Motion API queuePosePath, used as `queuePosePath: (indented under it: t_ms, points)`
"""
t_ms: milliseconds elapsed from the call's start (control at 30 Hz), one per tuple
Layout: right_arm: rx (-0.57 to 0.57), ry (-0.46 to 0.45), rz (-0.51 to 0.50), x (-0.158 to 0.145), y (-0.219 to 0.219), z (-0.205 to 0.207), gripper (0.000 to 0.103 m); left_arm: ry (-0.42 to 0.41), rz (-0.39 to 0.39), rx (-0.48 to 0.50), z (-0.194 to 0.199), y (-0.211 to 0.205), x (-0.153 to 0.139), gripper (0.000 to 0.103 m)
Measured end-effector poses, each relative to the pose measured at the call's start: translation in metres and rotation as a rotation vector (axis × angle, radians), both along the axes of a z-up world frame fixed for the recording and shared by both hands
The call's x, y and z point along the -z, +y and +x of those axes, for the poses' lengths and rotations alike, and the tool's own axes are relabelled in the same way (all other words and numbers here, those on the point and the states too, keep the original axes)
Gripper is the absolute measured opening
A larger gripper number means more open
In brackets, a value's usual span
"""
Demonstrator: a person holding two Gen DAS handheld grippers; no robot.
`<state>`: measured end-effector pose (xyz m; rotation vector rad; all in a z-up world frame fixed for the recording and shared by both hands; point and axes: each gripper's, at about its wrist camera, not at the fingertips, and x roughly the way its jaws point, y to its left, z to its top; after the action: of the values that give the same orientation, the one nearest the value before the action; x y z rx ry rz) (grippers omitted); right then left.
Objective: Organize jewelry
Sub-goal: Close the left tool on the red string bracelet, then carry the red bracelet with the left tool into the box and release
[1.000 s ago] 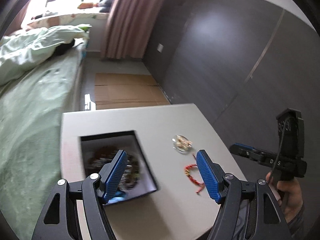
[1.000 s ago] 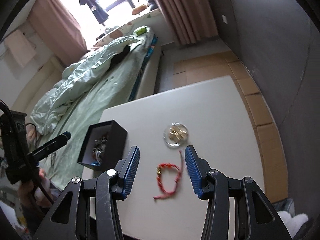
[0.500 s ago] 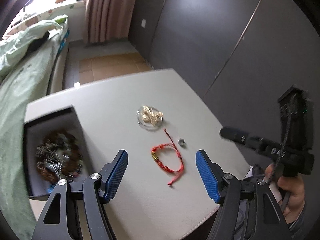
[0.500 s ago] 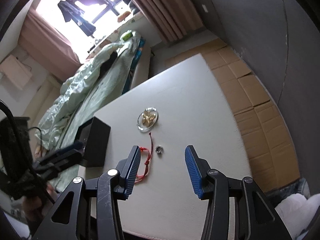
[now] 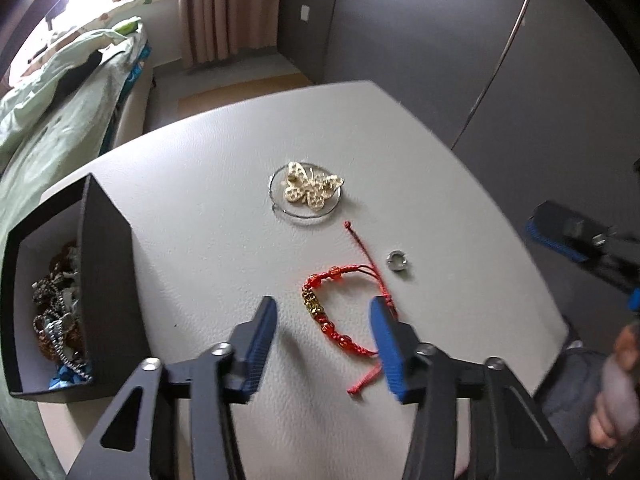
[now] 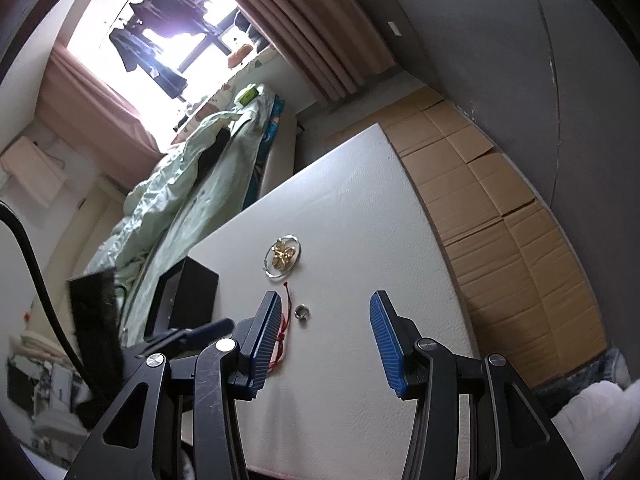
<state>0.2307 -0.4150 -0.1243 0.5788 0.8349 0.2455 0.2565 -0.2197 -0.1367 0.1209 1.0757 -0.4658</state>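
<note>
A red beaded bracelet (image 5: pixel 340 312) with gold beads lies on the white table (image 5: pixel 208 216). My left gripper (image 5: pixel 324 336) is open, just above the table, its fingers on either side of the bracelet. A small silver ring (image 5: pixel 396 260) lies to its right. A gold butterfly brooch (image 5: pixel 312 190) sits on a wire hoop behind it. A black box (image 5: pixel 108 280) with several jewelry pieces stands at the left. My right gripper (image 6: pixel 324 332) is open and empty, right of the ring (image 6: pixel 302 312) and the bracelet's cord (image 6: pixel 285 320).
A bed with a green duvet (image 5: pixel 56 92) runs along the table's left side. Flattened cardboard (image 6: pixel 492 208) covers the floor between the table and the dark wall. The right gripper's body (image 5: pixel 580 240) shows beyond the table's right edge.
My left gripper has swung right from over the black box and come down over the red bracelet. My right gripper has drifted right, away from the bracelet.
</note>
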Motion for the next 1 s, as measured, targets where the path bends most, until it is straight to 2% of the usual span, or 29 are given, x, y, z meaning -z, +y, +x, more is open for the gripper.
queuePosePath:
  t_ms: [67,200,267,400,800,1000]
  points:
    - [0.003,0.001,0.011,0.0,-0.001,0.001,0.047,-0.027,0.02,0.001,0.0,-0.004,0.001,0.038]
    - [0.002,-0.001,0.001,-0.001,0.002,0.001,0.047,-0.061,0.064,-0.017,-0.002,-0.009,0.003,0.014]
    - [0.009,0.0,-0.01,-0.001,0.003,0.001,0.047,-0.061,0.063,-0.019,-0.001,-0.008,0.003,0.007]
    - [0.013,-0.001,-0.058,-0.002,0.007,0.001,0.047,-0.033,0.03,-0.015,0.002,-0.001,-0.001,0.007]
    - [-0.088,0.0,-0.252,-0.005,0.037,0.008,0.047,-0.099,-0.125,-0.085,-0.007,0.045,-0.052,0.007]
    - [-0.172,0.022,-0.3,0.003,0.054,0.016,0.046,-0.137,-0.201,-0.146,-0.017,0.074,-0.071,0.007]
